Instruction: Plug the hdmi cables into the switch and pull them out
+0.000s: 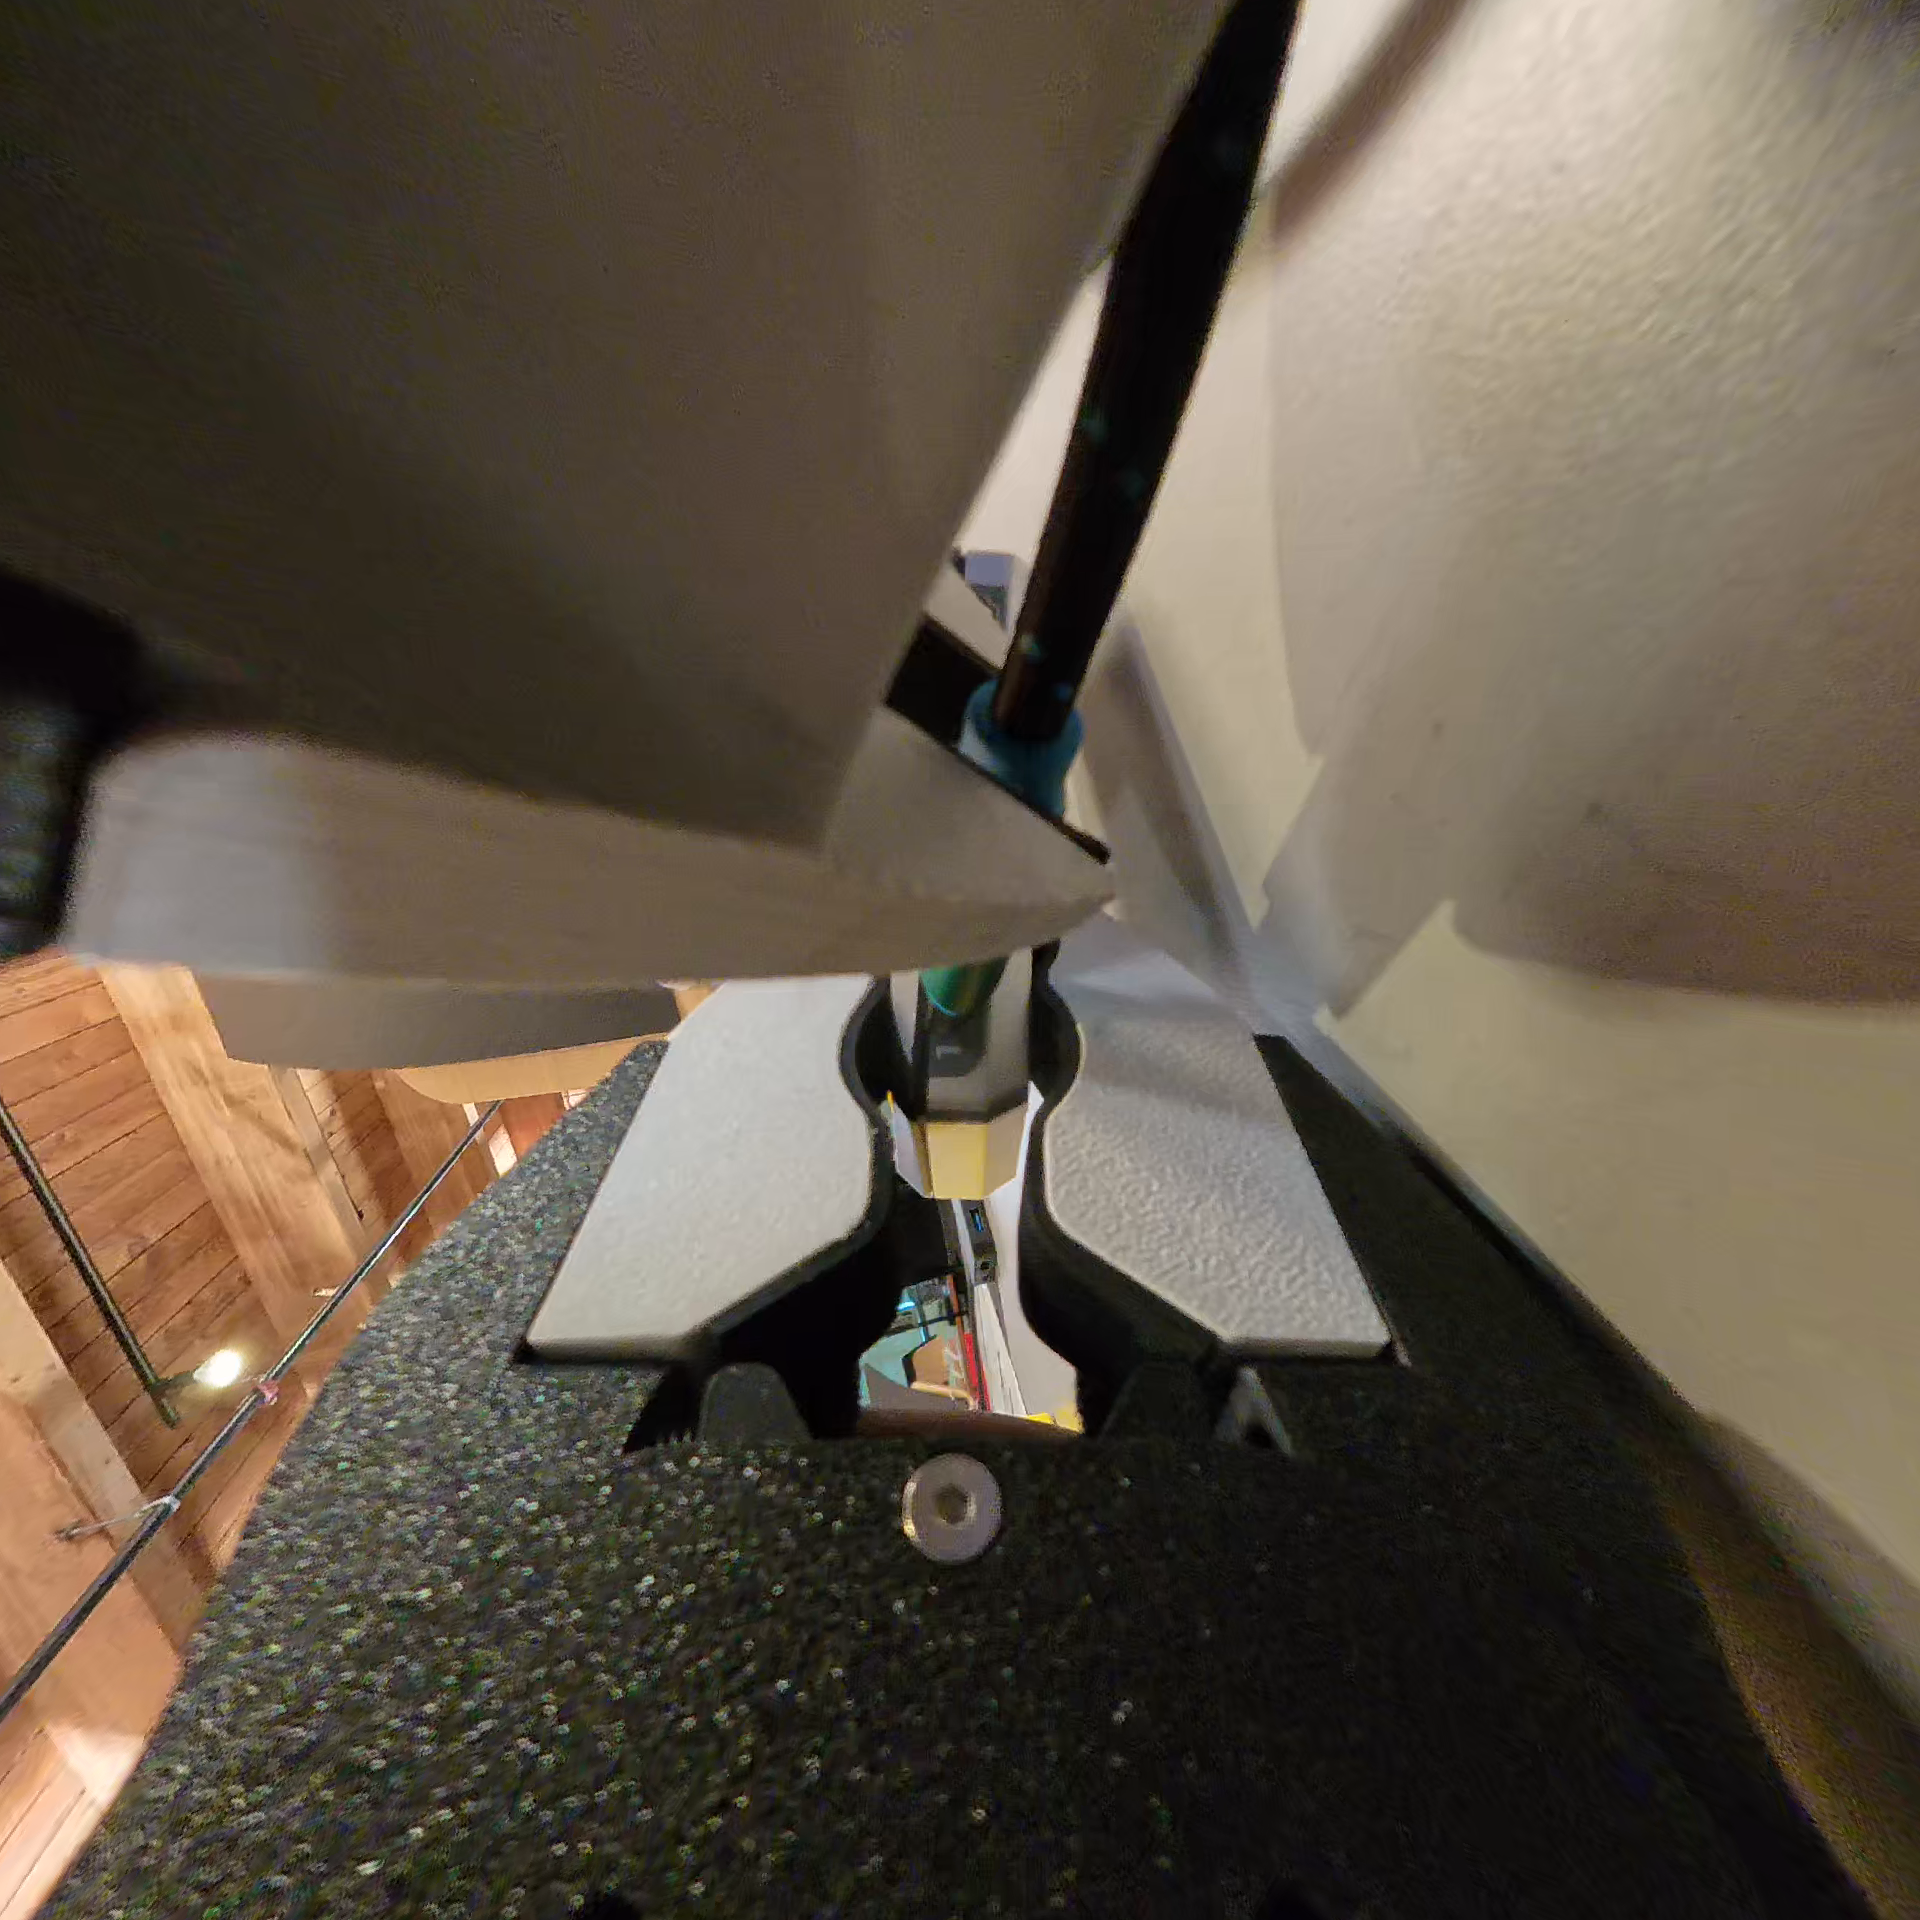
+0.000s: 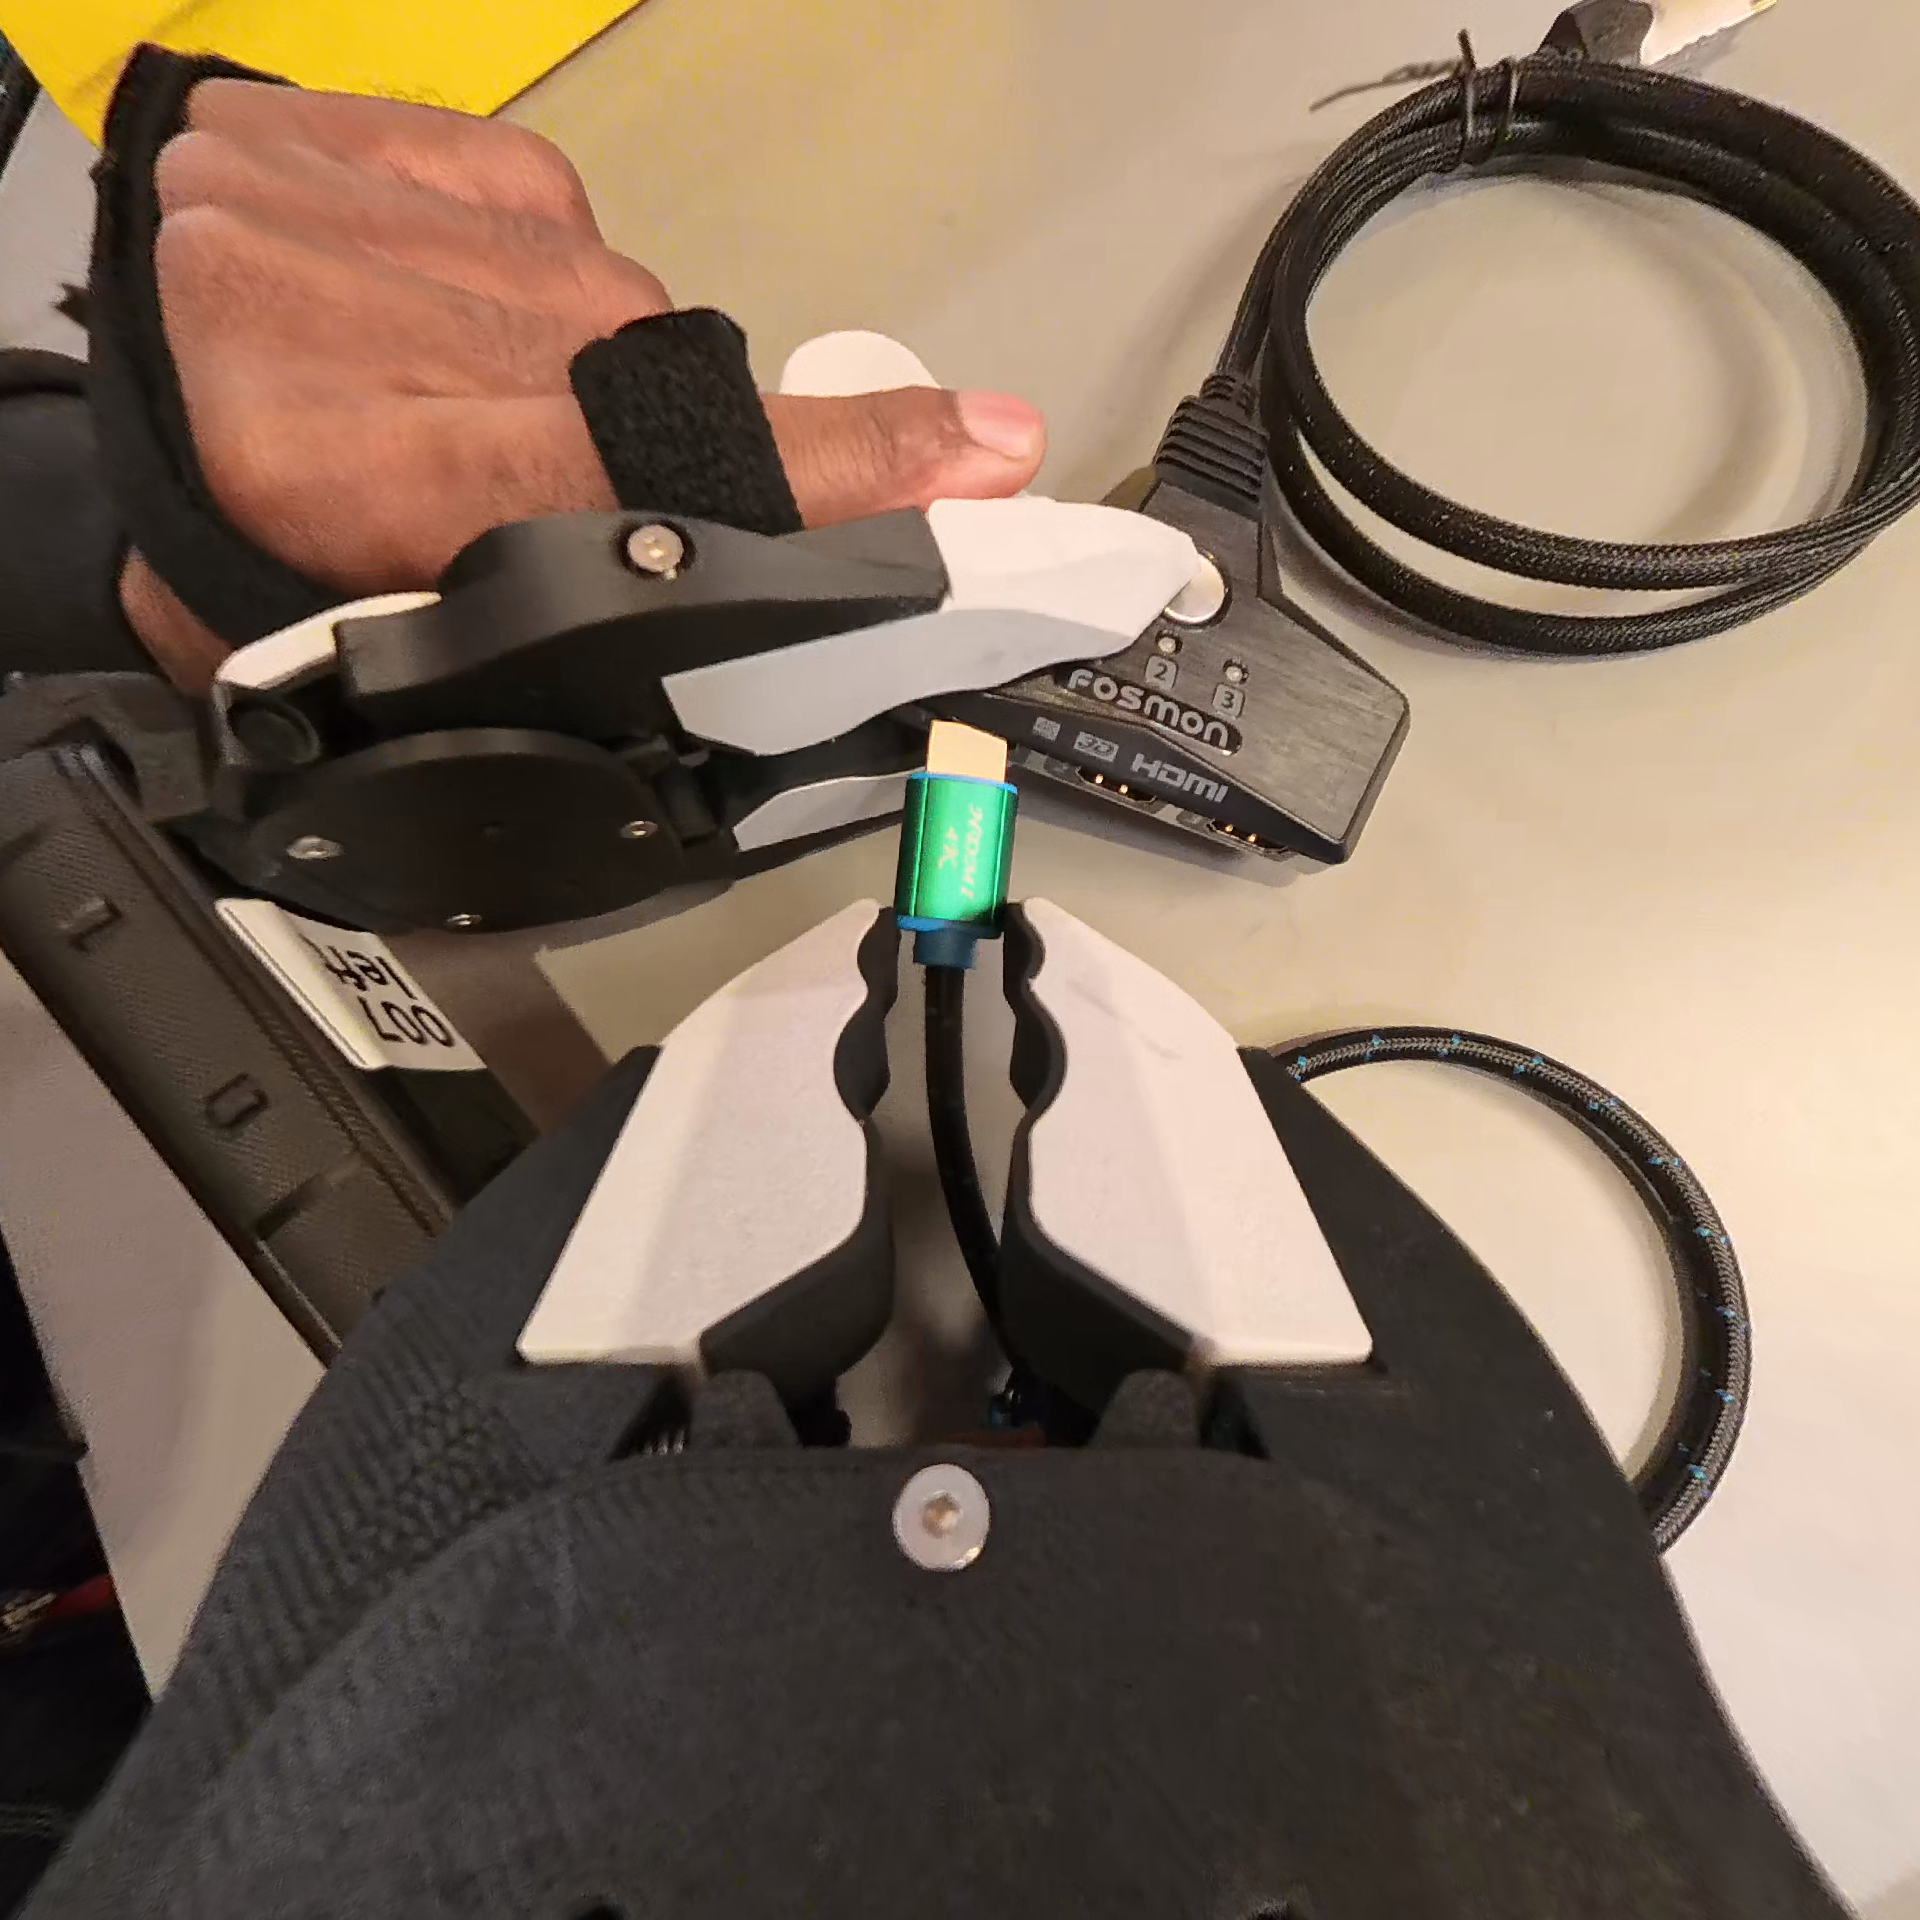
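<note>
Right wrist view: the right tongs [image 2: 945, 914] grip a green HDMI plug [image 2: 951, 844] by its rear end, gold tip pointing at the black HDMI switch [image 2: 1278, 717] on the bench [image 2: 1558, 883], just short of its ports. Left tongs [image 2: 831, 717], held by a hand [image 2: 395, 343], clamp the switch's left end. A coiled black cable [image 2: 1558, 343] lies far right.

Your right gripper [image 2: 948, 920] holds the plug [image 2: 954, 847], just near of the switch [image 2: 1226, 717]. Your left gripper [image 2: 883, 665] rests on the switch's left side. A coiled cable [image 2: 1558, 343] lies far right on the table [image 2: 1558, 935].
</note>
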Demonstrator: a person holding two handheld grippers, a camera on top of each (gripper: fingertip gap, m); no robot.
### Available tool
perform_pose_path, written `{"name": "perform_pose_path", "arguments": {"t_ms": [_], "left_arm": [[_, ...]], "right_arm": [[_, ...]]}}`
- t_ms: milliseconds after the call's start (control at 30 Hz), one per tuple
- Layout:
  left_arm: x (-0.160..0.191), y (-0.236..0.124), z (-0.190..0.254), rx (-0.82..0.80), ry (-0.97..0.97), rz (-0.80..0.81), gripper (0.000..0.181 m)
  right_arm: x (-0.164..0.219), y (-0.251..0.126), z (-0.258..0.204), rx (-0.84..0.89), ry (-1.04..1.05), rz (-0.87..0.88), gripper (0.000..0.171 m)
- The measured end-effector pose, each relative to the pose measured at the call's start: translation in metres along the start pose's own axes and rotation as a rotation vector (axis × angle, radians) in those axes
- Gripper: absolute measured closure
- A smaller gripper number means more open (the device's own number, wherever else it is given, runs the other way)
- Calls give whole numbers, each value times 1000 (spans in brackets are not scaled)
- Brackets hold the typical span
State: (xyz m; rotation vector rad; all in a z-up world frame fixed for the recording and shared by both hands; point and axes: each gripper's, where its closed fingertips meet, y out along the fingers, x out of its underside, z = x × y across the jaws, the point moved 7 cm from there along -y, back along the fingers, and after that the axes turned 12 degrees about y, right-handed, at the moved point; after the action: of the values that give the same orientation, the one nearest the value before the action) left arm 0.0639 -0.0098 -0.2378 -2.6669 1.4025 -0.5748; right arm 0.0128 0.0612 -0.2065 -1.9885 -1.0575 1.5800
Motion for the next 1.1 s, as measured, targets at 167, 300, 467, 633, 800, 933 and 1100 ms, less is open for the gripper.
{"name": "perform_pose_path", "arguments": {"t_ms": [167, 300, 467, 633, 800, 933, 1100], "left_arm": [[4, -1, -4, 1, -62, 38, 159], [6, -5, -3, 0, -61, 194, 160], [8, -8, 1, 51, -121, 240, 159], [6, -7, -3, 48, -174, 206, 160], [3, -6, -8, 13, -198, 167, 161], [0, -6, -7, 1, -141, 152, 161], [-1, -6, -5, -12, -71, 130, 161]], "right_arm": [[-2, -2, 0, 9, -17, 20, 152], [-2, -3, 4, 64, -46, 17, 152], [-1, 0, 4, 77, -67, 8, 152], [-3, -3, 5, 95, -58, 25, 152], [-3, -4, 3, 115, -64, 37, 152], [-3, -4, 1, 116, -73, 35, 152], [-5, -7, 1, 91, -58, 45, 152]]}}
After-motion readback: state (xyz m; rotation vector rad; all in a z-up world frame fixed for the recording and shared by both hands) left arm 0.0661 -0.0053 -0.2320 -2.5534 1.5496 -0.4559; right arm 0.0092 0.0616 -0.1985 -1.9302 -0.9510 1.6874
